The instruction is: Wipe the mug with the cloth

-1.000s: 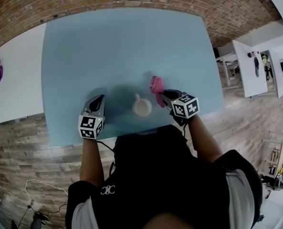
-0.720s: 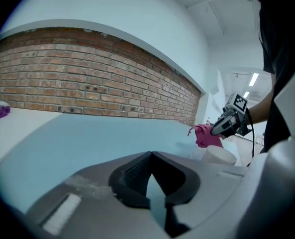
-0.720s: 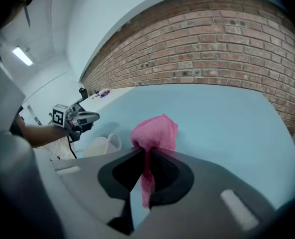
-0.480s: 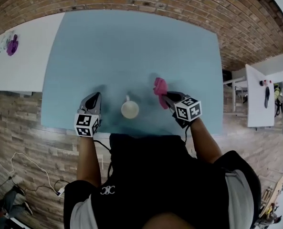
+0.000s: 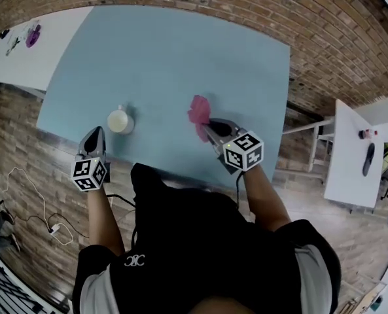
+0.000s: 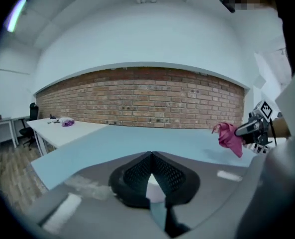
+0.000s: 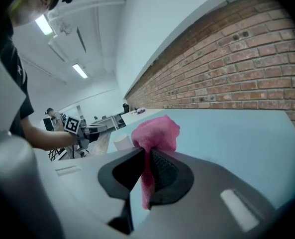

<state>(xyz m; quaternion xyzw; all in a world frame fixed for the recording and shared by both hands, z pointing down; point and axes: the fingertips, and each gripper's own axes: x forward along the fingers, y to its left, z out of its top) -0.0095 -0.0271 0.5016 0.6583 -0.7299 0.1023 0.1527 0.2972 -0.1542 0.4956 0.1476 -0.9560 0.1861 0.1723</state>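
Observation:
A cream mug [image 5: 120,120] stands near the front left of the light blue table [image 5: 167,57]. My left gripper [image 5: 95,133] hovers just in front-left of the mug at the table's near edge; in the left gripper view its jaws [image 6: 151,155] are shut with nothing between them. My right gripper [image 5: 207,125] is off to the mug's right, shut on a pink cloth [image 5: 198,114] that hangs bunched from its tips. In the right gripper view the cloth [image 7: 155,132] sticks up between the pads, with the mug [image 7: 121,142] and the left gripper [image 7: 90,131] beyond.
A white table [image 5: 23,54] with a small purple object [image 5: 33,35] stands at the far left. Another white table [image 5: 351,156] is at the right. A brick wall [image 5: 246,5] runs behind the blue table. Cables [image 5: 23,208] lie on the wooden floor at left.
The head view has swung round. The right gripper with the cloth is now farther to the right of the mug, and the left gripper sits closer to the mug.

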